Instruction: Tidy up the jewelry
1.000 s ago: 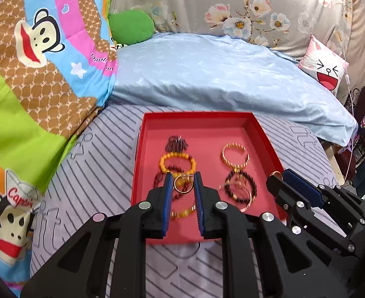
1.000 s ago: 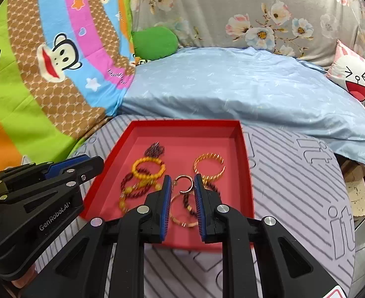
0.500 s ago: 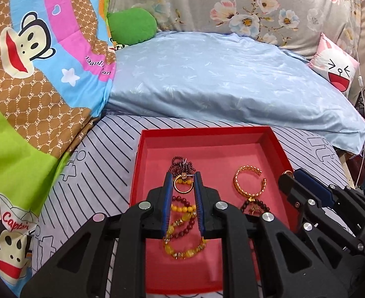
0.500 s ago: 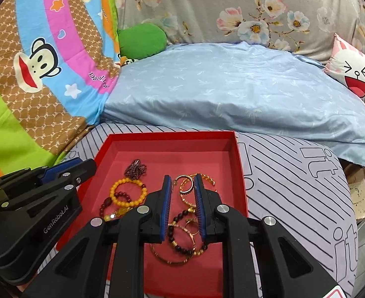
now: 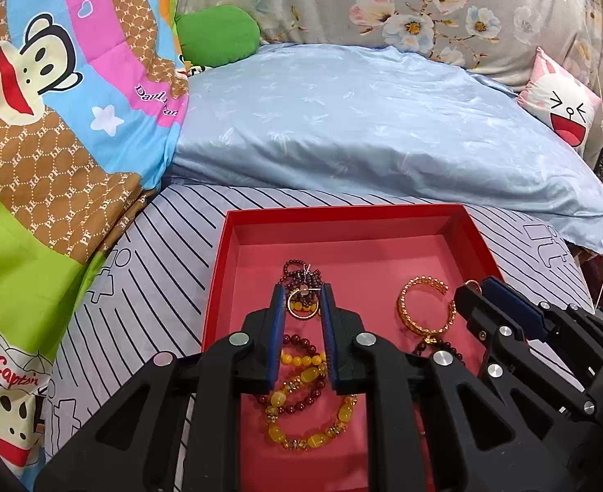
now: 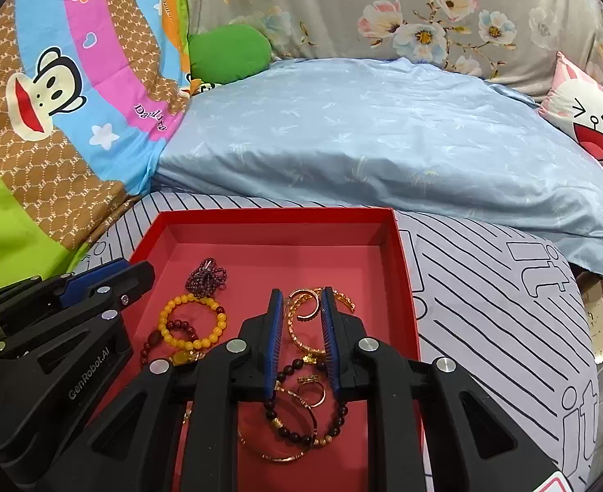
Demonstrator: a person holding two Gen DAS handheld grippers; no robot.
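A red tray (image 5: 342,211) (image 6: 277,215) lies on the striped bedsheet with jewellery in it. My left gripper (image 5: 302,301) hovers over the tray's left half, shut on a small gold ring (image 5: 301,310), above a dark bead chain (image 5: 301,272) and yellow bead bracelets (image 5: 307,426). Over the right half, my right gripper (image 6: 300,301) is shut on another gold ring (image 6: 301,315), above a gold cuff (image 6: 297,336), a dark bead bracelet (image 6: 285,422) and a thin gold bangle (image 6: 277,453). In the other wrist view each gripper shows from the side: right gripper (image 5: 471,289), left gripper (image 6: 137,274).
A pale blue pillow (image 5: 363,131) lies just behind the tray. A cartoon monkey quilt (image 5: 55,102) rises on the left, with a green cushion (image 5: 217,35) at the back. A pink cartoon cushion (image 5: 564,98) sits far right, near the bed's edge.
Both grippers have moved forward and a little down over the tray, each still holding its ring. The tray's jewellery now lies under and behind the fingertips.
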